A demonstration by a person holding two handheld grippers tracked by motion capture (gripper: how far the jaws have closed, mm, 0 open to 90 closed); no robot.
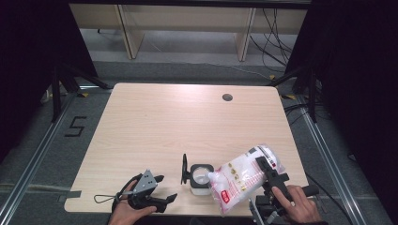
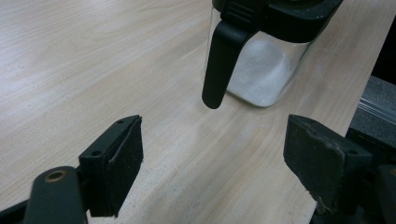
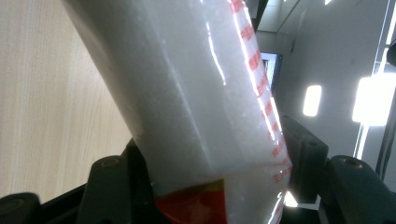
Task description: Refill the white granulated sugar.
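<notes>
Grippers are seen at the near edge of the table (image 1: 155, 117). By the right gripper (image 1: 268, 174) a bag (image 1: 241, 178) of white grains is clamped between its 2 jaws, about half open, and is held tilted, its low corner at the mouth of the jar (image 1: 201, 178). The jar, glass with a black rim and hinged lid, is stood near the edge, partly filled with white grains. The left gripper (image 1: 162, 190) is rested beside the jar, jaws wide apart, nothing held.
</notes>
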